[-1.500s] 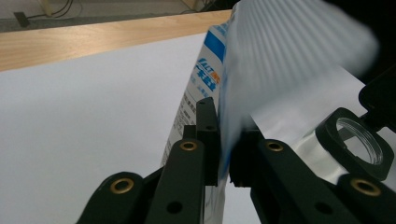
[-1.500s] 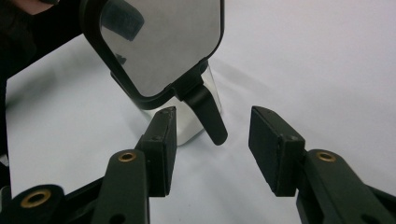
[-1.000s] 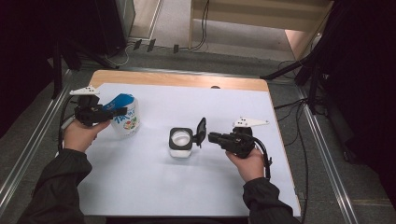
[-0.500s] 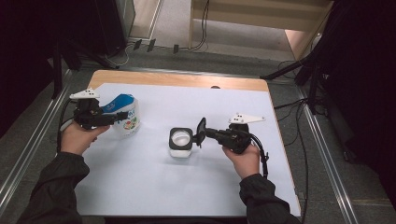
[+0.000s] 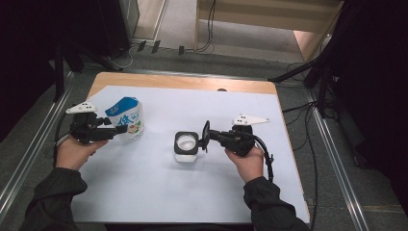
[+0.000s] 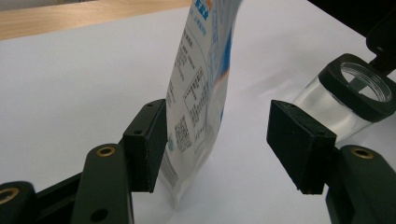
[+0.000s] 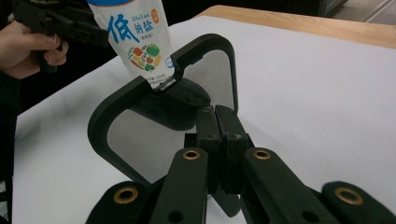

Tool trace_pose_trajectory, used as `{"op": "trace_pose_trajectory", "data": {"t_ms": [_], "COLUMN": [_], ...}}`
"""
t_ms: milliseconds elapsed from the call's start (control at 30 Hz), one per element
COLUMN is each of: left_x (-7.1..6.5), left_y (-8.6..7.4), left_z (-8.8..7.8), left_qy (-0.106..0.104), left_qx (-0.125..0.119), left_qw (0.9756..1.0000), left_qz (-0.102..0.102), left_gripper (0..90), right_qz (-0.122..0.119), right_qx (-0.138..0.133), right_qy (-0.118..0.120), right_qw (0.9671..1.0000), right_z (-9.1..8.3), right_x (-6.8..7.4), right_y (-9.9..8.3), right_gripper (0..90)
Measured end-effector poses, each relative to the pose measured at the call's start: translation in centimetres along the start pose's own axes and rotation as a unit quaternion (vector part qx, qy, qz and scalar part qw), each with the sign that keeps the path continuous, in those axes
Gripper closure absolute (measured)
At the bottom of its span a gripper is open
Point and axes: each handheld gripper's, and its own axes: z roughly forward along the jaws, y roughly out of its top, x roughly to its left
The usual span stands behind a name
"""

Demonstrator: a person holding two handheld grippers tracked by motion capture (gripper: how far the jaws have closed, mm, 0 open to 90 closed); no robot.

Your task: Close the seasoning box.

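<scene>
My left tongs (image 5: 120,131) are at the salt pouch (image 5: 127,118), which stands upright on the white sheet (image 5: 159,192) covering the surface (image 5: 183,83), left of centre. Jaws have just been opening: in the left gripper view 1 pad sits against the pouch (image 6: 201,88) side, the other is clear of it with a gap, so no squeeze on it now.

My right tongs (image 5: 208,135) are pinched fully together on the black lid (image 5: 205,136) of the jar (image 5: 185,146). In the right gripper view the lid (image 7: 163,107) shows as a rounded square frame with a clear pane, gripped at its edge and standing up on edge.

The jar sits mid-surface, just beside the lid, mouth open upward, black collar round the top, clear body; in the left gripper view the jar (image 6: 348,100) is beyond the pouch.

Pouch and jar are apart, both on the sheet. Right gripper view also catches my left hand (image 7: 28,46) behind the pouch (image 7: 135,37).
</scene>
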Motion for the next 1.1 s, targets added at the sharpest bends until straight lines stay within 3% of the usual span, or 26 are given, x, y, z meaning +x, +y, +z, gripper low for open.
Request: {"op": "trace_pose_trajectory", "data": {"t_ms": [567,800,967,1100], "left_x": [-0.6,-0.3,-0.2,-0.1], "left_y": [-1.8,-2.0,-2.0,-2.1], "left_z": [-1.0,-0.9,-1.0,-0.9], "left_qy": [0.008,0.006,0.006,0.004], "left_qx": [-0.001,0.003,0.0,0.002], "left_qw": [1.0,1.0,1.0,0.9999], "left_qz": [-0.003,-0.005,-0.008,-0.01], "left_gripper": [39.9,39.9,39.8,39.6], "right_qz": [-0.003,-0.011,-0.019,-0.027], "right_qx": [-0.006,0.008,0.011,0.003], "right_qy": [0.019,0.03,0.03,0.024], "right_qw": [0.9998,0.9994,0.9993,0.9993], "right_z": [1.7,2.9,3.1,2.7], "right_x": [0.8,1.4,1.5,1.3], "right_y": [0.7,0.9,0.9,1.1], "right_gripper": [90.0,89.6,86.2,75.4]}}
